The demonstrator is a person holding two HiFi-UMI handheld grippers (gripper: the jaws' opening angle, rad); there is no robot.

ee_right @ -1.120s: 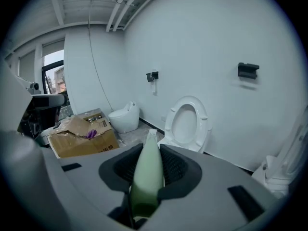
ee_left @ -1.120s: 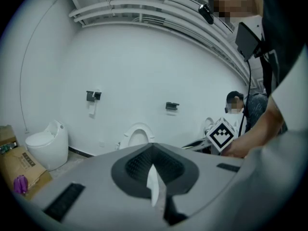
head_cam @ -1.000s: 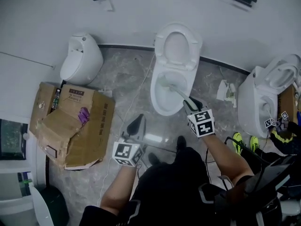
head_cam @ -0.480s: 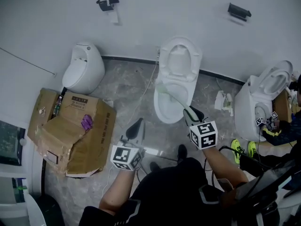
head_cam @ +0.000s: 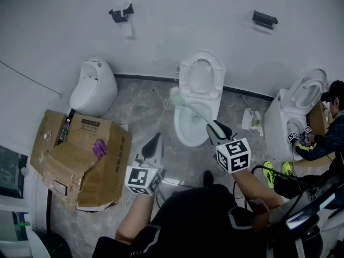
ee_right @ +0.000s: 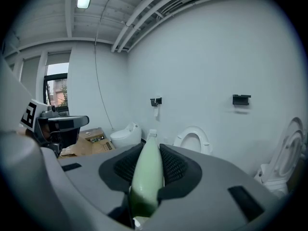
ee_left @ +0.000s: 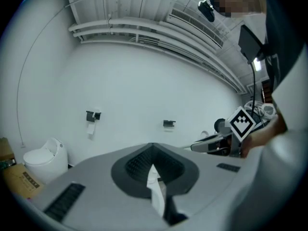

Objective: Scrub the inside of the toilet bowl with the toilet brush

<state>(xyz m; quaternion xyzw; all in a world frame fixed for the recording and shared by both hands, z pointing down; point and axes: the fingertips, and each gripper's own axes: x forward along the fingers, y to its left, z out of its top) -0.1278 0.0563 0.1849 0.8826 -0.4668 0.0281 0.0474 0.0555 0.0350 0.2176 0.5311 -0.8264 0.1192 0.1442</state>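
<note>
The white toilet point(head_cam: 188, 123) stands against the wall with its seat point(head_cam: 201, 74) raised. My right gripper point(head_cam: 215, 129) is shut on the pale green handle of the toilet brush point(head_cam: 194, 112), just before the bowl's front rim. The brush head point(head_cam: 176, 96) is over the bowl's left rim. In the right gripper view the green handle point(ee_right: 147, 170) runs out between the jaws toward the raised seat point(ee_right: 193, 140). My left gripper point(head_cam: 153, 143) hangs over the floor left of the bowl, shut. Its own view shows a thin white strip point(ee_left: 155, 189) between the pads; what it is I cannot tell.
A small white urinal point(head_cam: 92, 87) and a crushed cardboard box point(head_cam: 80, 157) are at the left. A second toilet point(head_cam: 295, 114) stands at the right with a crouched person point(head_cam: 330, 128) beside it. Paper scraps point(head_cam: 250, 120) and a cable point(head_cam: 161, 114) lie on the grey floor.
The brush head has come up from inside the bowl to its left rim. My right gripper drew slightly back; the left gripper has barely moved.
</note>
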